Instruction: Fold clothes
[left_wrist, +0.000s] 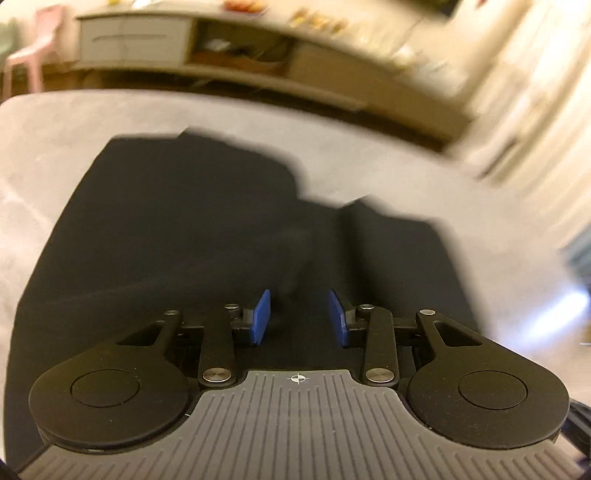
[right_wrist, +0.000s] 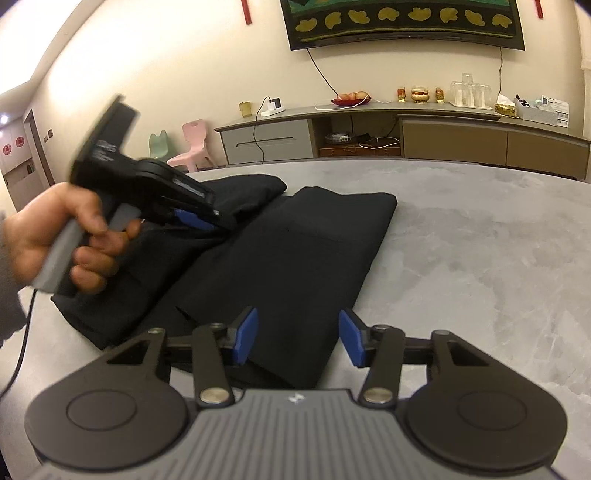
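- Right gripper (right_wrist: 297, 341): blue pads parted, nothing pinched, poised just above the near edge of the black garment (right_wrist: 295, 258).
- Directly ahead of those pads: a folded panel of the same dark cloth, lying flat on the grey table (right_wrist: 480, 258) and running away toward a squared far corner.
- Ahead and to the left of the right gripper: left gripper (right_wrist: 207, 221), held by the handle in a person's hand (right_wrist: 55, 236), angled downward, its blue tip touching a bunched ridge of the garment (blurred, so hard to read from this side).
- From the left wrist view: left gripper (left_wrist: 299, 317) with pads apart, black cloth spread beneath and ahead of them, no fabric visibly pinched between the two pads; cloth close to the tips smeared by blur.
- Beyond the left gripper's tips: the garment's ragged far edge against the pale tabletop (left_wrist: 74, 129).
- Past the table's far edge: a long low cabinet (right_wrist: 406, 136) along the wall, with small pink and green chairs (right_wrist: 192, 144) at its left end.
- Above the cabinet: a dark framed screen (right_wrist: 399, 22) on the wall.
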